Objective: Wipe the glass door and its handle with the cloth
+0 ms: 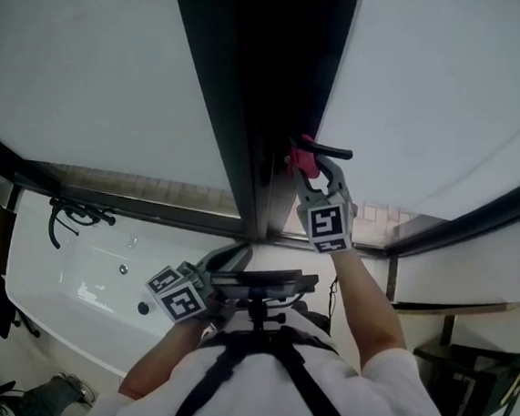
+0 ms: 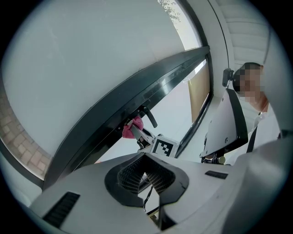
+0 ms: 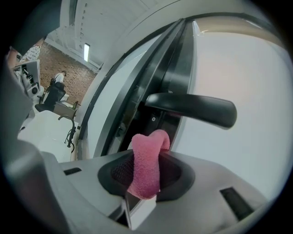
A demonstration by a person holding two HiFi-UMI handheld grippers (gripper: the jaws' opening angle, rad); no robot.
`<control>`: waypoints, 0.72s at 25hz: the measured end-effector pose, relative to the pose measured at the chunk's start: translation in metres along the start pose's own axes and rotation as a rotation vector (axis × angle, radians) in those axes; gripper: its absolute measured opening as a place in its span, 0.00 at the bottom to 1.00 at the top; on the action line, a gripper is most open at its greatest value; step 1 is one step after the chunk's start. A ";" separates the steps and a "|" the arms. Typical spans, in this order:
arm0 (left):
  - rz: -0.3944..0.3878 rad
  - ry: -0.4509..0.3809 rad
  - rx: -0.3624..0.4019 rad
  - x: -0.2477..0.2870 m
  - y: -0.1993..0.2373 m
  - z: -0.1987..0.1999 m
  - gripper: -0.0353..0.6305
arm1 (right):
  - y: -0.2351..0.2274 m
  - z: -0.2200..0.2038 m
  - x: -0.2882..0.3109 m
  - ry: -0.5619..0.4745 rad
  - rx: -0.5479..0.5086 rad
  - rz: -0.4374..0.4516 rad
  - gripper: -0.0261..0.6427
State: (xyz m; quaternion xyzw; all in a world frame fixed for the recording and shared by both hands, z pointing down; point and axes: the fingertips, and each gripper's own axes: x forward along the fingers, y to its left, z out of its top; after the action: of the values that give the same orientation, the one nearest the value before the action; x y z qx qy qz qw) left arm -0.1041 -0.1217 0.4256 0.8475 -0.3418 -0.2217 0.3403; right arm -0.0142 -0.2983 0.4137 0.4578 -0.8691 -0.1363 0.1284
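The glass door (image 1: 455,84) has a dark frame (image 1: 251,110) and a black lever handle (image 1: 335,152). My right gripper (image 1: 303,167) is raised to the frame just below the handle and is shut on a pink cloth (image 1: 301,157). In the right gripper view the cloth (image 3: 149,160) sticks up between the jaws, its tip just under the handle (image 3: 197,107), next to the glass (image 3: 247,68). The left gripper (image 1: 228,256) hangs low near the person's chest, away from the door. Its jaws (image 2: 145,176) look shut with nothing between them. The left gripper view also shows the cloth (image 2: 130,128) by the handle (image 2: 149,116).
A white bathtub (image 1: 79,277) with a black faucet (image 1: 72,215) stands at the lower left. A dark stand (image 1: 471,387) is at the lower right. The person's white shirt and black harness (image 2: 229,123) fill the right of the left gripper view.
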 end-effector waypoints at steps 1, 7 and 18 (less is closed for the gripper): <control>0.000 0.001 0.000 0.000 0.000 0.001 0.03 | 0.001 -0.002 0.001 0.005 0.000 0.002 0.20; -0.005 0.008 0.003 0.002 -0.001 0.001 0.03 | 0.007 -0.020 0.003 0.050 -0.010 0.024 0.20; 0.000 0.008 0.004 0.002 0.000 0.000 0.03 | 0.017 -0.042 0.007 0.122 -0.056 0.036 0.20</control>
State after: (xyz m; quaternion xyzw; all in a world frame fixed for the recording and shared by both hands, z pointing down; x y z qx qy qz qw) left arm -0.1030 -0.1231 0.4256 0.8491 -0.3408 -0.2176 0.3400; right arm -0.0165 -0.3000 0.4596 0.4458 -0.8637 -0.1299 0.1962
